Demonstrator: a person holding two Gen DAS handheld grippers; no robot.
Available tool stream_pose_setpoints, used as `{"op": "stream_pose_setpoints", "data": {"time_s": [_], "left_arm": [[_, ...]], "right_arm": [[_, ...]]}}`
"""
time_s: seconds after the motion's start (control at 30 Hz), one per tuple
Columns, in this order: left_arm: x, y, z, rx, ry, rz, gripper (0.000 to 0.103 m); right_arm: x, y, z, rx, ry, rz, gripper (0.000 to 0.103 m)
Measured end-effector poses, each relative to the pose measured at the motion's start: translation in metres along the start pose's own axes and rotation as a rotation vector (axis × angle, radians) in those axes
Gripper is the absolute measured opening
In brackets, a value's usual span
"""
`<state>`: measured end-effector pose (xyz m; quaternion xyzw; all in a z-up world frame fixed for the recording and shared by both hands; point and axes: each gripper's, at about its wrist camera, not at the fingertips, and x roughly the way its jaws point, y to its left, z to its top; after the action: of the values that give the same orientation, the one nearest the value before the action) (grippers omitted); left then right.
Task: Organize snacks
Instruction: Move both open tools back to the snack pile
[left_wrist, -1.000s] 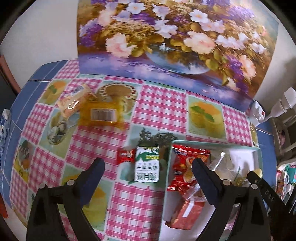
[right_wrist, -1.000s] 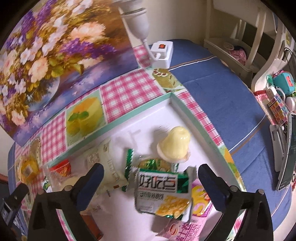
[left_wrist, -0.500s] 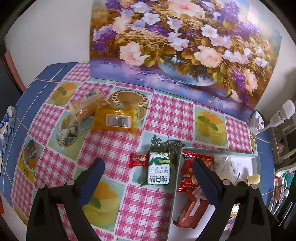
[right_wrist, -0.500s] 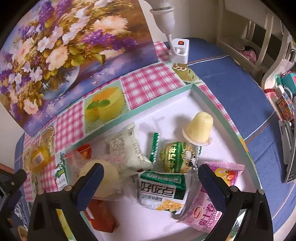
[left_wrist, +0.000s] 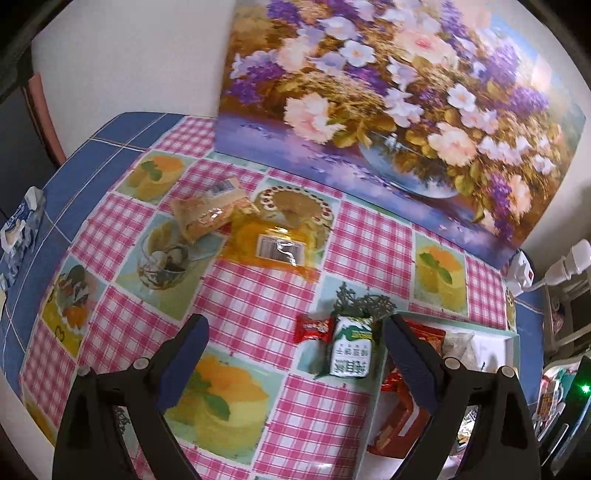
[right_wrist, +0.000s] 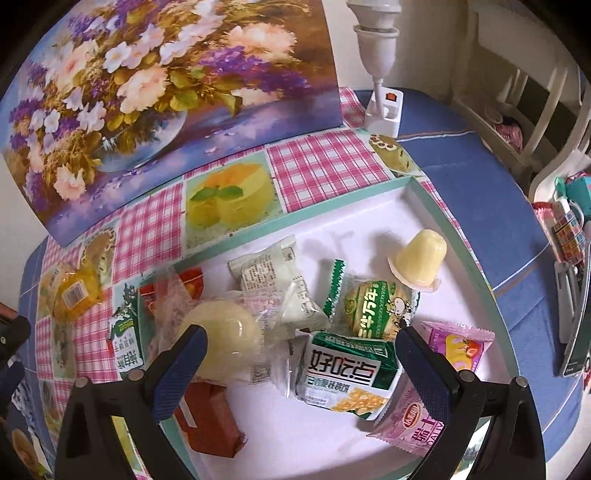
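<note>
My left gripper (left_wrist: 295, 332) is open and empty above the checked tablecloth. Just beyond its right finger lie a green-white biscuit pack (left_wrist: 351, 354) and a small red candy (left_wrist: 314, 326), beside the tray's left rim. Farther off sit a yellow transparent packet (left_wrist: 275, 247) and an orange snack pack (left_wrist: 210, 210). My right gripper (right_wrist: 301, 349) is open and empty above the white tray (right_wrist: 454, 229), which holds a green cracker pack (right_wrist: 349, 373), a round green biscuit pack (right_wrist: 376, 308), a jelly cup (right_wrist: 419, 258), a pink pack (right_wrist: 436, 417), a white pack (right_wrist: 273, 277) and a red box (right_wrist: 210, 421).
A flower painting (left_wrist: 399, 92) leans on the wall behind the table. A white plug and lamp base (right_wrist: 384, 110) stand at the back right. A chair (right_wrist: 524, 85) and small items crowd the right edge. A tissue pack (left_wrist: 18, 229) lies at the far left.
Both grippers have pulled back and up, so more of the table and tray shows. The green cracker pack, which hung between the right fingers, now lies in the tray.
</note>
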<state>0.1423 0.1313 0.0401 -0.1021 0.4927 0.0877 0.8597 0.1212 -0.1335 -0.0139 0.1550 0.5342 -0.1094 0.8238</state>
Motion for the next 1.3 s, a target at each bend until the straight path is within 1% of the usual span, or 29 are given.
{"op": "stream_pose_setpoints", "data": {"time_s": [0.2,0.33,0.5,0.63,0.77,0.9,1.0,1.13,1.3], "left_arm": [[0.000,0.021,0.006,-0.011,-0.014,0.037,0.095],[0.002,0.036,0.010,-0.023,-0.019,0.061,0.095],[0.004,0.055,0.015,-0.052,-0.018,0.064,0.095],[0.008,0.071,0.020,-0.067,-0.024,0.076,0.095],[0.016,0.089,0.023,-0.081,-0.012,0.098,0.095],[0.026,0.111,0.026,-0.080,0.004,0.143,0.095],[0.032,0.125,0.026,-0.088,0.018,0.158,0.095],[0.042,0.140,0.024,-0.101,0.049,0.156,0.095],[0.050,0.145,0.024,-0.104,0.065,0.127,0.095]], "right_arm": [[-0.004,0.012,0.001,-0.010,-0.028,0.033,0.103],[-0.005,0.024,0.000,-0.029,-0.043,0.075,0.103],[-0.006,0.036,0.000,-0.042,-0.071,0.099,0.103],[-0.009,0.055,-0.002,-0.094,-0.077,0.140,0.103],[-0.011,0.079,-0.005,-0.139,-0.084,0.172,0.103],[-0.010,0.101,-0.010,-0.189,-0.087,0.167,0.103],[-0.009,0.118,-0.016,-0.234,-0.079,0.168,0.103],[-0.007,0.136,-0.023,-0.283,-0.075,0.181,0.103],[-0.001,0.154,-0.031,-0.325,-0.055,0.201,0.102]]}}
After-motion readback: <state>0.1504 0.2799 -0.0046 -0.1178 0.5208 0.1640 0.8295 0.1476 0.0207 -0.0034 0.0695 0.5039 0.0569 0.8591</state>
